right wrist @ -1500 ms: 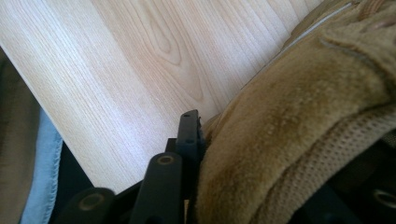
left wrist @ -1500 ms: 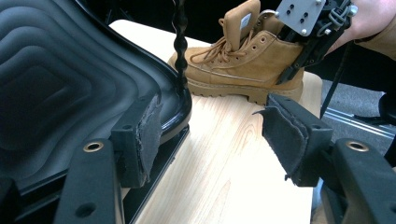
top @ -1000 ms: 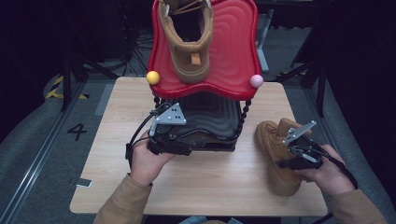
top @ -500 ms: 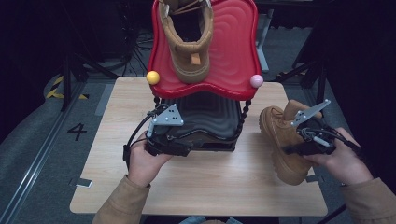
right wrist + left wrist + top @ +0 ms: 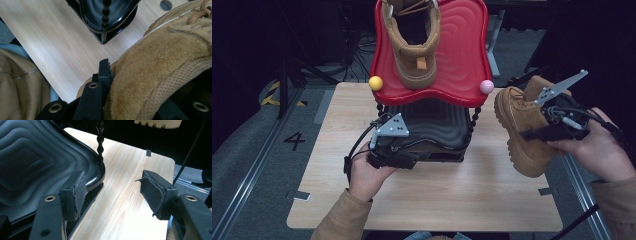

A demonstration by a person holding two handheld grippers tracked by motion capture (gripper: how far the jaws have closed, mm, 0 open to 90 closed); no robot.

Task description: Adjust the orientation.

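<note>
- The right gripper [image 5: 537, 134] is clamped on the collar of a tan suede ankle boot [image 5: 523, 131], which hangs in the air beside the right edge of the light wooden table [image 5: 447, 200], with its pale sole turned toward the rack.
- In the right gripper view one black jaw presses against the fuzzy collar of the boot [image 5: 160, 75].
- The left gripper [image 5: 393, 159] rests at the front left corner of the black wavy lower tray [image 5: 437, 120]; its jaws stand apart, one pad [image 5: 77, 192] just beside the tray rim [image 5: 95, 176], and nothing is between them.
- A second tan boot [image 5: 414, 45] lies on the red wavy upper tray [image 5: 462, 60], between a yellow ball [image 5: 375, 83] and a pink ball [image 5: 486, 86].
- A black beaded post [image 5: 100, 140] joins the trays.
- On the grey floor at the left a number "4" [image 5: 294, 141] is painted.
</note>
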